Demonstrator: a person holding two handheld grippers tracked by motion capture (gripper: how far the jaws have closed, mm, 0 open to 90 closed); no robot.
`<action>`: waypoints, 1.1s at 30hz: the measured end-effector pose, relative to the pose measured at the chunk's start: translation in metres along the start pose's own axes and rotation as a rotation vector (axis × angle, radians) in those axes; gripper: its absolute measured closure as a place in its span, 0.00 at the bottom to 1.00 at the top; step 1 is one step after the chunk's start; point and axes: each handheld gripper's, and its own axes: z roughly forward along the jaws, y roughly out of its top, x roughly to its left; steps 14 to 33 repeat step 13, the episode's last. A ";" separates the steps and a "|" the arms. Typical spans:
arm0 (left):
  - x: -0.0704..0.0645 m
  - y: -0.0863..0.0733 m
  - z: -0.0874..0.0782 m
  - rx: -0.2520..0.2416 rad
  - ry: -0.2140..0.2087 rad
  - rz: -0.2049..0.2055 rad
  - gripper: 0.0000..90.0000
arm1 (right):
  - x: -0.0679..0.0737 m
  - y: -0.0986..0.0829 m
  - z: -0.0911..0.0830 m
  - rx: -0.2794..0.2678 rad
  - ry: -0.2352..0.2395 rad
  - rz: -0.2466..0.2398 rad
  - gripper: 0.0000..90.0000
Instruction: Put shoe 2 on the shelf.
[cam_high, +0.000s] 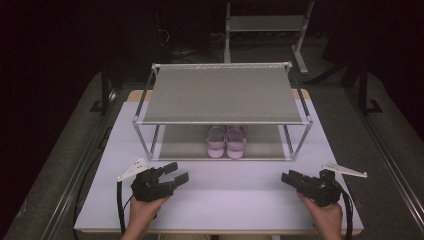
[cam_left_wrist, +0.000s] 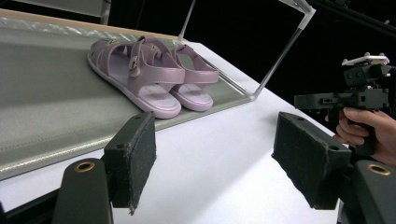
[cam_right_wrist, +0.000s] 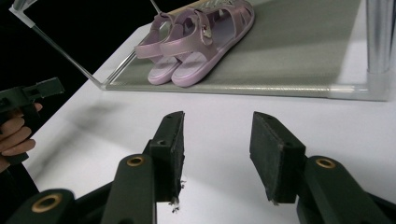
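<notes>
Two sandals (cam_high: 226, 141) lie far of both wide-open, empty grippers, left (cam_high: 176, 175) and right (cam_high: 288, 177), toes pointing near, midway between them.

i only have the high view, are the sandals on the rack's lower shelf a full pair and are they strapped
Observer: Yes, a pair of pale purple plastic sandals with buckled straps sits side by side on the grey fabric lower shelf; the left gripper view shows the buckles.
Operator: are my left tongs open
Observer: The left tongs stand wide open, black padded jaws far apart over the white table.
Operator: and the right
Observer: The right tongs are open too, aimed at the sandals' heel ends, nothing between the jaws.
Operator: anything blocking the way in
Observer: In the right gripper view, only the shelf's silver front rail lies between tongs and sandals.
</notes>
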 end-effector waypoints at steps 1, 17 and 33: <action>0.000 0.000 0.000 0.000 -0.001 -0.001 0.33 | 0.000 -0.001 -0.001 -0.001 -0.002 0.001 0.60; 0.000 0.001 0.001 0.000 -0.005 0.003 0.33 | -0.004 -0.007 -0.015 -0.002 -0.010 0.001 0.57; 0.000 0.001 0.001 0.000 -0.005 0.003 0.33 | -0.004 -0.007 -0.015 -0.002 -0.010 0.001 0.57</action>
